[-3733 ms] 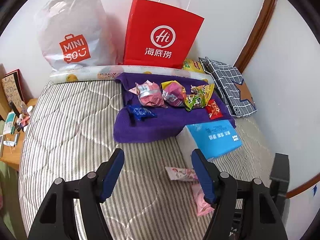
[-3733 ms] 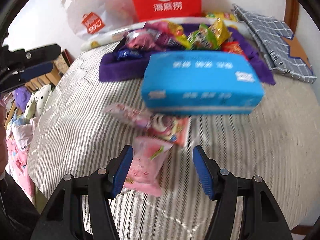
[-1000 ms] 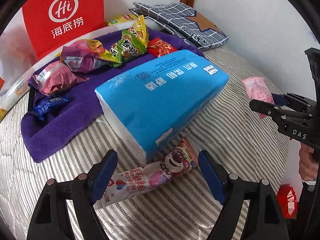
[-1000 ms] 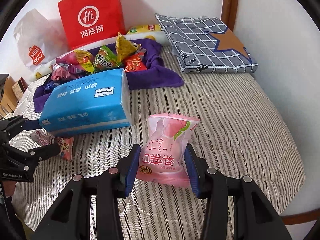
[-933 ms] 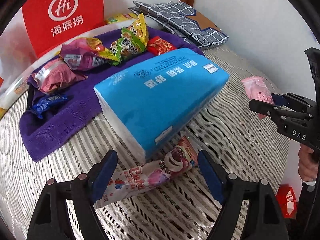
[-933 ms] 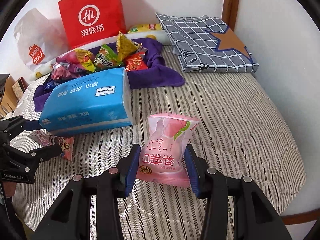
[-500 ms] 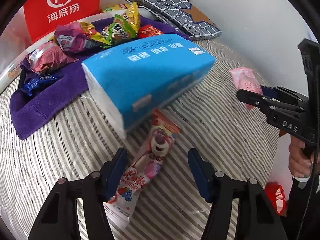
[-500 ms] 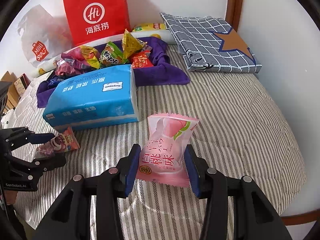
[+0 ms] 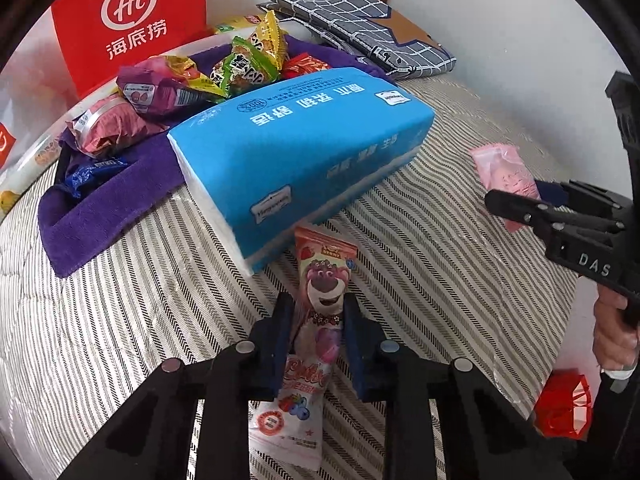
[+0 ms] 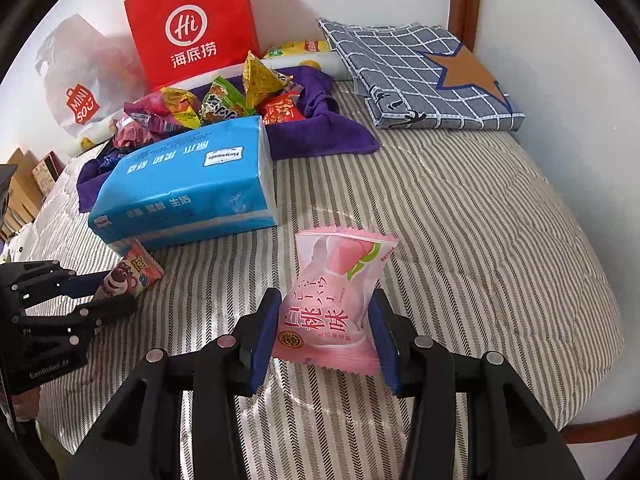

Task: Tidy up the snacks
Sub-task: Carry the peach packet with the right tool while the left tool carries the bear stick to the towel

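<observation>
1. The bear packet (image 9: 320, 320) lies lengthwise on the striped bed (image 9: 120, 340), its top end just in front of the tissue pack (image 9: 296, 152), near that pack's lower corner.
2. The left gripper (image 9: 318, 344) has its jaws pressed in on the bear packet's middle, pinching it from both sides.
3. The pink packet (image 10: 336, 304) stands upright in front of the tissue pack and to its right, clear of it.
4. The right gripper (image 10: 324, 340) pinches the pink packet's lower half between its blue pads (image 10: 262, 340), one on each side.
5. Behind the tissue pack, touching its far edge, a purple towel (image 10: 320, 132) holds a heap of snacks (image 10: 224, 100): green, yellow, red and purple wrappers.
6. A red bag (image 10: 192, 24) stands against the wall behind the towel, beyond the tissue pack, with a white bag (image 10: 80, 76) to its left.
7. A checked cloth (image 10: 420, 76) with an orange star lies folded to the right of the towel, well behind the tissue pack.
8. A hand (image 9: 612, 332) grips the right gripper's handle, far right of the tissue pack in the left wrist view.
</observation>
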The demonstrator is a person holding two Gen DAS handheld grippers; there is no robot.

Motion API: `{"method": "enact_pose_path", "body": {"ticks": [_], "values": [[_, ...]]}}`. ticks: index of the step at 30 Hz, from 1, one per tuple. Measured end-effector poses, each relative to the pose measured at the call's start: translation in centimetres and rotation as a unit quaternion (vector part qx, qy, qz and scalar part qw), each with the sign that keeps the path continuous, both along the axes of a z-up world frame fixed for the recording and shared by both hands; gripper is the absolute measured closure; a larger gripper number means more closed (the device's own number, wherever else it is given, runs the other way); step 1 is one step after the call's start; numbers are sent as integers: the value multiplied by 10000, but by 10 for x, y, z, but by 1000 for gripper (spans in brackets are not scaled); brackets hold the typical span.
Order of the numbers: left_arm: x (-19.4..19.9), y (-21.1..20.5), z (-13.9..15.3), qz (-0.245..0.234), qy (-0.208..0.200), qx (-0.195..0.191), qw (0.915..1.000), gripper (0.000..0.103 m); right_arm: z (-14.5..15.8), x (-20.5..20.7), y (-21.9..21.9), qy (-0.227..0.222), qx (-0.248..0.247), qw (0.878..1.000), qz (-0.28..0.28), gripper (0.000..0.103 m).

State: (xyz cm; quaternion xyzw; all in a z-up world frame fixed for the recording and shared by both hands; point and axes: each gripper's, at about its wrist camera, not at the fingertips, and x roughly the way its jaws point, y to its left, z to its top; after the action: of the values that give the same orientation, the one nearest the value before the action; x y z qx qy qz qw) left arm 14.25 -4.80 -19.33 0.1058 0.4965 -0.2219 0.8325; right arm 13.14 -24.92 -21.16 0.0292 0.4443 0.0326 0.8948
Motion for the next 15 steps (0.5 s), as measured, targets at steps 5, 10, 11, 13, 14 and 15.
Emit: {"method": "enact_pose_path", "body": {"ticks": [5, 10, 11, 13, 14, 15], "values": [[-2, 5, -1, -17, 152, -214, 9997, 81, -1, -3, 4, 11, 39, 10000, 47, 58], [-7, 7, 4, -57, 105, -343, 9993, 81, 2, -6, 8, -8, 52, 9999, 109, 58], [-7, 7, 6, -57, 105, -391, 9992, 81, 2, -6, 9, -17, 50, 9999, 122, 58], [-11, 9, 12, -52, 80, -461, 9989, 82, 5, -8, 10, -44, 54, 9999, 157, 58], [-12, 9, 15, -49, 60, -489, 9988, 81, 7, -9, 11, -61, 53, 9998, 171, 58], [-12, 9, 17, -46, 47, -508, 9987, 82, 9, -9, 11, -78, 52, 9998, 185, 58]]}}
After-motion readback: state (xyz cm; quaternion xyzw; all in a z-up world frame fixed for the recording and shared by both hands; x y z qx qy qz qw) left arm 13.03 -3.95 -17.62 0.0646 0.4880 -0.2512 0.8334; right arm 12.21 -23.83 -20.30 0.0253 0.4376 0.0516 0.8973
